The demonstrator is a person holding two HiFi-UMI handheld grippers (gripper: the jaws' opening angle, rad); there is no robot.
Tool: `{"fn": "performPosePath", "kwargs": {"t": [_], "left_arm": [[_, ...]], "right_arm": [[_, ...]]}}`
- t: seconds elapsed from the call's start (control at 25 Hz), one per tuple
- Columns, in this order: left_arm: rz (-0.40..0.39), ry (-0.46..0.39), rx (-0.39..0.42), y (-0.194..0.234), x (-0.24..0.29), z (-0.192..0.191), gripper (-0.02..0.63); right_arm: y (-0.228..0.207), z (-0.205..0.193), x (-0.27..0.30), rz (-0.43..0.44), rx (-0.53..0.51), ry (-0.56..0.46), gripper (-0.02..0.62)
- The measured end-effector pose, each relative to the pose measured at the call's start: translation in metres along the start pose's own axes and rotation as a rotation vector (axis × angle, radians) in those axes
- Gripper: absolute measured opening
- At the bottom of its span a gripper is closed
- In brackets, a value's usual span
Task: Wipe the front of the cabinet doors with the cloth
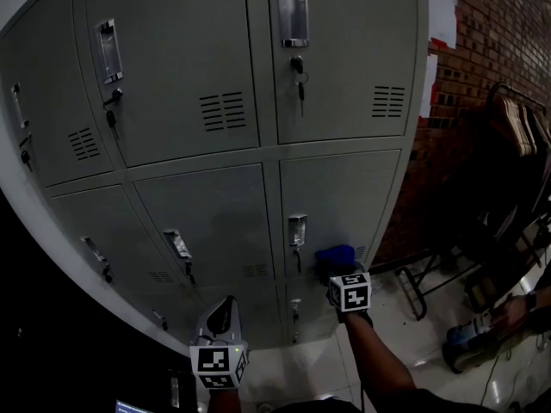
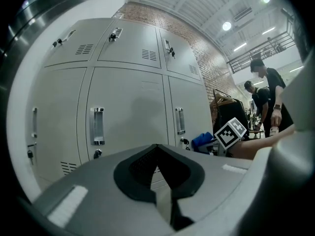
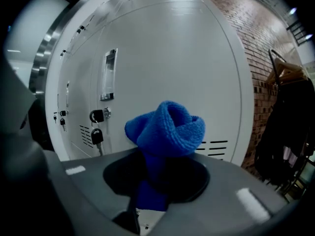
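- Head view: nearest the camera, at the bottom edge, the left hand-held gripper points up at the grey cabinet doors and stays well short of them.
- Head view: to its right, at the end of a bare forearm, the right hand-held gripper carries a bunched blue cloth. The cloth is low on the lower right door, just beside the vent slots. Whether it is actually pressing on the metal cannot be told here.
- Left gripper view: this hand-held gripper has its jaws drawn together with nothing between them. The cabinet doors stand ahead of it, and the cloth shows off to the right.
- Right gripper view: the jaws of this hand-held gripper are closed on the lower part of the cloth. Its knitted upper fold bulges out past the tips towards the door.
- Right gripper view: a recessed handle and a hanging key lie to the cloth's left.
- Handling, as a judgement: the cloth looks soft, light and thick, so it should squash and mould to the flat panel. A hold low on the bunch, as now, leaves a padded wad in front for wiping. It may snag on the key or the handle.
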State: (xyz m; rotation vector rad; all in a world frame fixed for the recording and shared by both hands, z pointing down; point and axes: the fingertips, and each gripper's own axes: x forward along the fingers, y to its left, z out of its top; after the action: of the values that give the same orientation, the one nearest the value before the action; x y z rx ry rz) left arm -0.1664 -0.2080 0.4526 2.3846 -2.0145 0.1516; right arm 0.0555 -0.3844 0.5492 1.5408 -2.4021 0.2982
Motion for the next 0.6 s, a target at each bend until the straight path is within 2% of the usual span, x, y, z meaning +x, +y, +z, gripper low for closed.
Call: {"fn": "performPosePath", "kwargs": {"t": [0.32,0.6], "left_arm": [[0.018,-0.002,-0.007,0.01,-0.007,-0.001,0.014],[0.035,-0.005,-0.008,0.017,-0.016,-0.001,0.014]], "right_arm": [[0.059,0.009,0.009,0.13,-0.049,0.0,0.11],[0.084,0.011,0.012,0.175,-0.082,0.001,0.11]]}}
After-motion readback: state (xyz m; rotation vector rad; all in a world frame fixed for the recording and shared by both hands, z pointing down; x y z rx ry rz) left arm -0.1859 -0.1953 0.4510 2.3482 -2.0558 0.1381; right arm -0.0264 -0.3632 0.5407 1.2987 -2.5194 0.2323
